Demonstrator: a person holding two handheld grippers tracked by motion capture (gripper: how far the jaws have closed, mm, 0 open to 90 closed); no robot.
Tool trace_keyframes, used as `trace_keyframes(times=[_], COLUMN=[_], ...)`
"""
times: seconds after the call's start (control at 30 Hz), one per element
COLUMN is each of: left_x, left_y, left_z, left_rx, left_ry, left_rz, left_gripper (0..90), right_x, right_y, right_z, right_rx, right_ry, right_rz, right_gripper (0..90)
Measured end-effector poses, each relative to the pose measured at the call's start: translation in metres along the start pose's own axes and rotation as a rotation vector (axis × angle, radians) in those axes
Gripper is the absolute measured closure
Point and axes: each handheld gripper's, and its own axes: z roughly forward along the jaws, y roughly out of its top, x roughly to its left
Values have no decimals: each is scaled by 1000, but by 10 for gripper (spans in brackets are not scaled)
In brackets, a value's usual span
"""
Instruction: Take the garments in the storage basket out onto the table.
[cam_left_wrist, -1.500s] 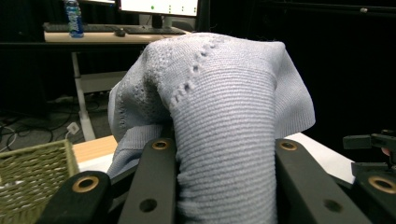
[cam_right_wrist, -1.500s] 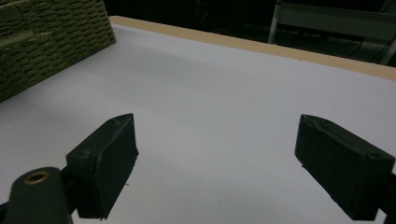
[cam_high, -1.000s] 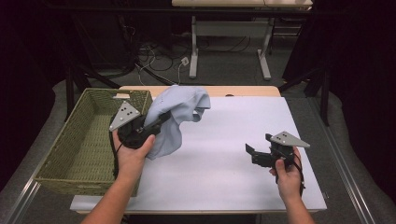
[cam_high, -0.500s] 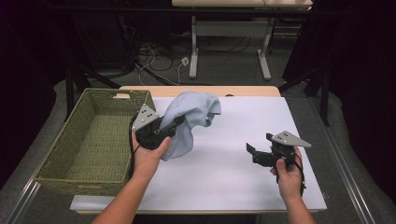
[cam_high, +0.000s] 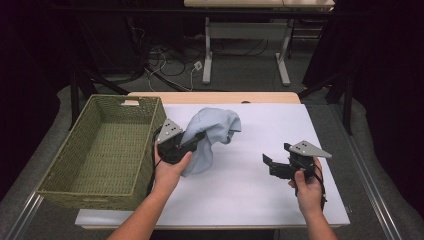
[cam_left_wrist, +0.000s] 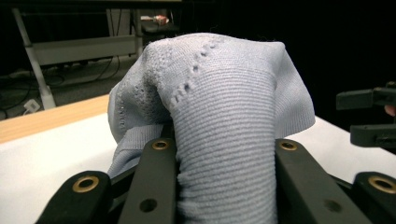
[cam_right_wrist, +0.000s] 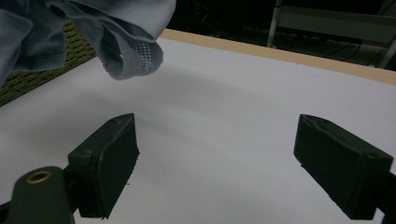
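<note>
A light blue knitted cloth (cam_high: 212, 131) hangs bunched above the white table, lifted off it at the left of centre. My left gripper (cam_high: 196, 140) is shut on the cloth; in the left gripper view the knit (cam_left_wrist: 224, 126) is pinched between the two black jaws and bulges up over them. My right gripper (cam_high: 268, 163) is held low over the table at the right, open, with nothing between its jaws. In the right gripper view the cloth's (cam_right_wrist: 93, 32) loose end dangles at the upper left, well ahead of my right gripper (cam_right_wrist: 217, 149).
A green woven basket (cam_high: 60, 165) stands at the table's left side, with nothing inside it. The white table sheet (cam_high: 240, 200) has a wooden edge (cam_high: 215, 97) at the far side. Table legs and cables lie on the floor beyond.
My left gripper has carried the cloth to the right, away from the basket and toward the table's middle. The right gripper has stayed where it was.
</note>
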Motion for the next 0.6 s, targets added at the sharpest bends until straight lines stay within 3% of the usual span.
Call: trace_keyframes(times=[0.6], left_x=[3], left_y=[-30], left_z=[24], left_rx=[83], left_ry=[0], left_rz=[-22], left_gripper=[728], right_x=[1], right_y=[-1], right_z=[2], right_rx=[1], right_ry=[2], right_rz=[0], right_gripper=[136])
